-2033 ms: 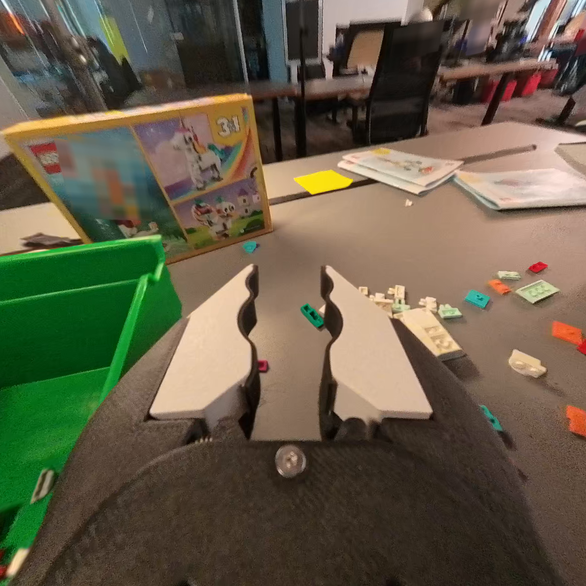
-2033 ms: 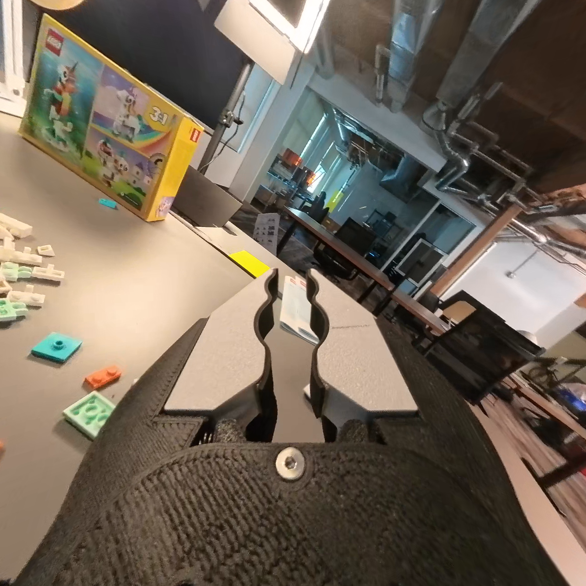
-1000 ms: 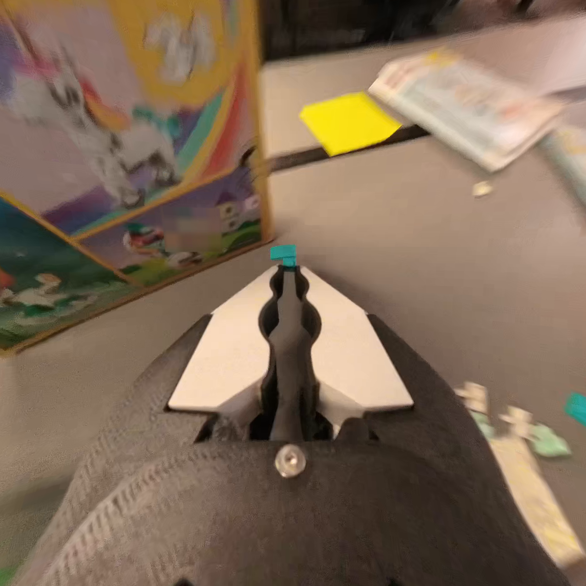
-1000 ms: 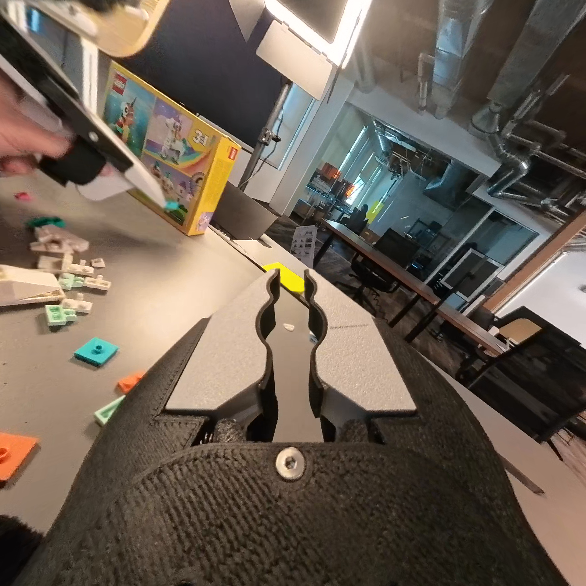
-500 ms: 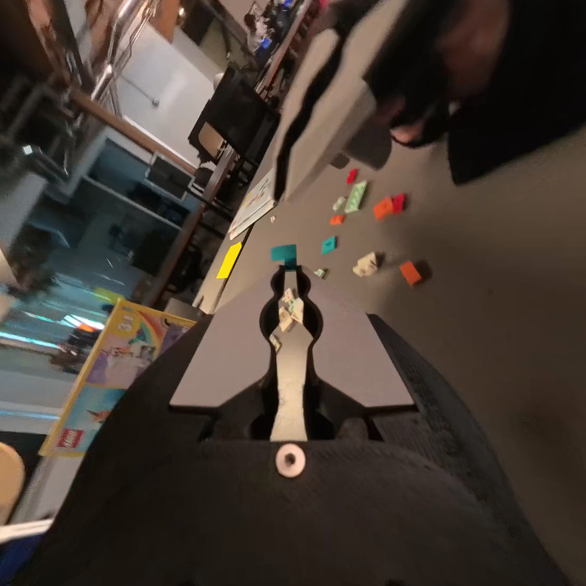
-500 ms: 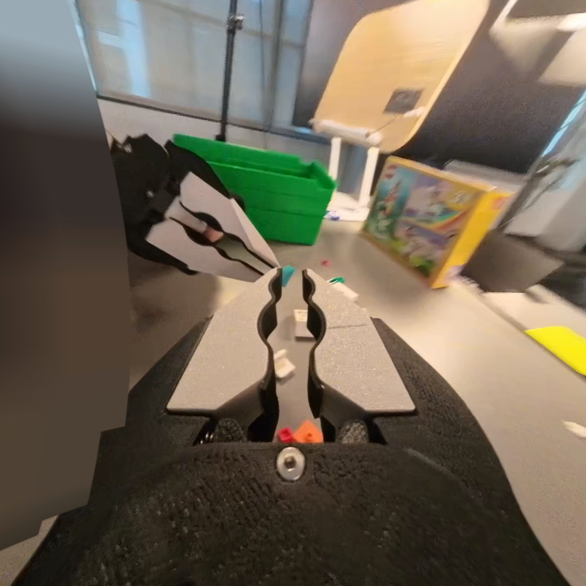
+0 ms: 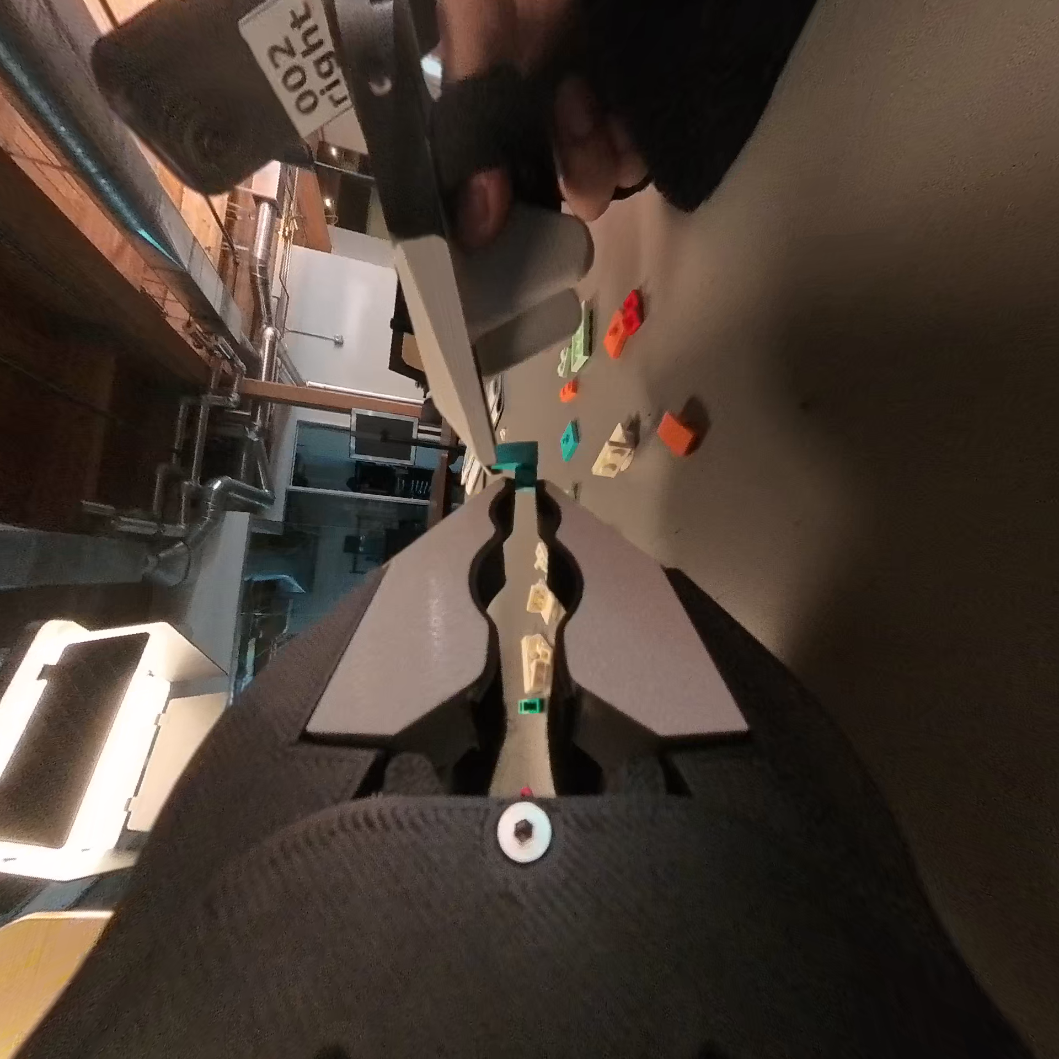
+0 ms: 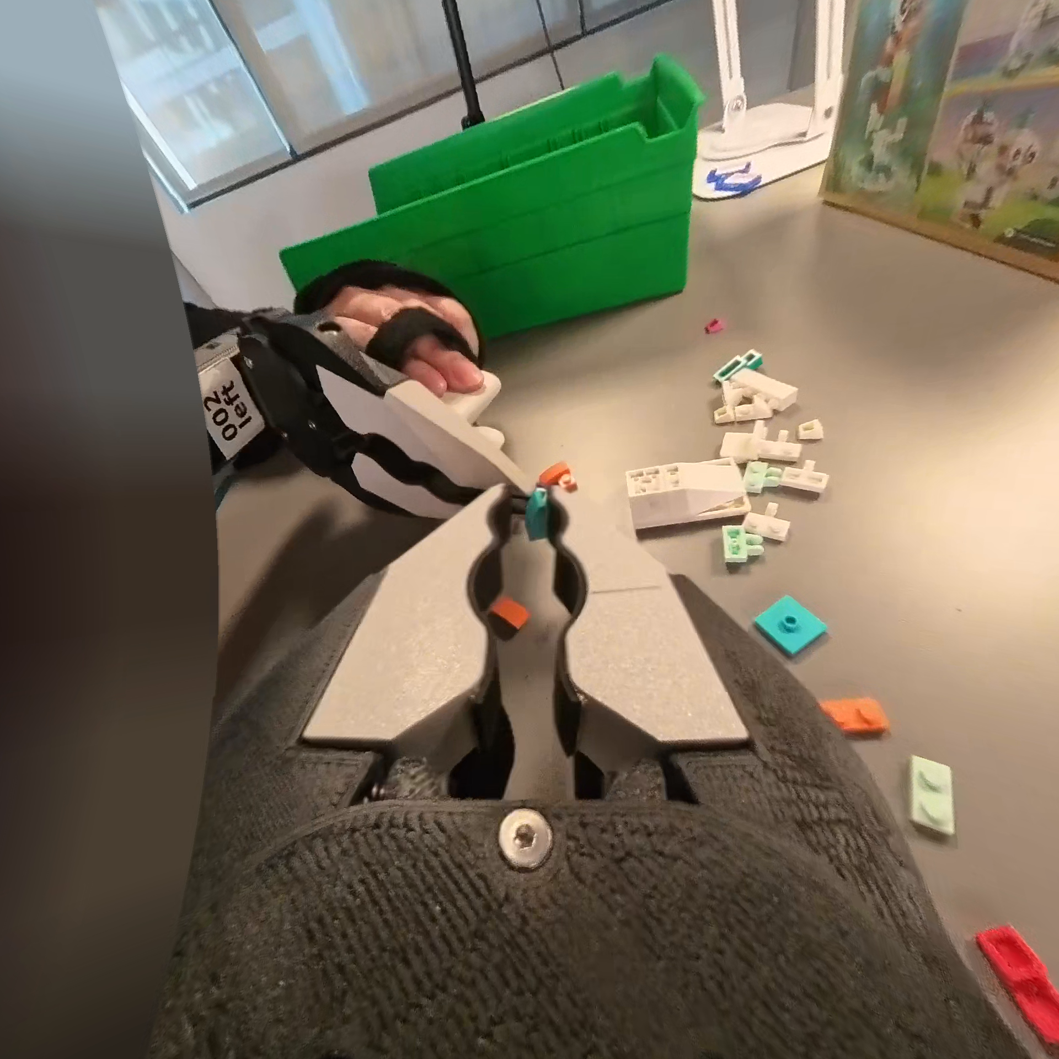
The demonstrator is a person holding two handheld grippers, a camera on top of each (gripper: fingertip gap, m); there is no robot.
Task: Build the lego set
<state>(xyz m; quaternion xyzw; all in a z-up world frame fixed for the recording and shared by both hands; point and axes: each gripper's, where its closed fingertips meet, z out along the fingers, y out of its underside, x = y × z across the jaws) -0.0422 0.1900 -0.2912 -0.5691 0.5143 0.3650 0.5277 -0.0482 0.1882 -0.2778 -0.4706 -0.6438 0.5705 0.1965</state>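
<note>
My left gripper (image 7: 522,484) is shut on a small teal piece (image 7: 517,457) that sticks out past its tips, and it is rolled on its side above the grey table (image 7: 859,516). My right gripper (image 8: 530,495) faces it tip to tip with the jaws a narrow gap apart. The teal piece (image 8: 537,513) sits in that gap, close against the right finger. In the right wrist view the left gripper (image 8: 518,484) comes in from the left, held by a hand. In the left wrist view the right gripper (image 7: 487,452) comes down from above, its tip at the piece.
A green bin (image 8: 516,229) stands behind the left gripper and a picture box (image 8: 945,114) at the back right. A large white wedge piece (image 8: 687,493), small white and mint pieces (image 8: 756,447), a teal plate (image 8: 789,624), orange plates (image 8: 855,716) and a red piece (image 8: 1020,963) lie on the table. My two grippers' fingertips are within a few centimetres of each other. My right gripper's tips are some 9 centimeters from the teal plate (image 8: 789,624).
My left gripper shut on the teal piece by the box, lifted it and rolled sideways. My right gripper swung round from facing the room; the two tips now meet at the piece.
</note>
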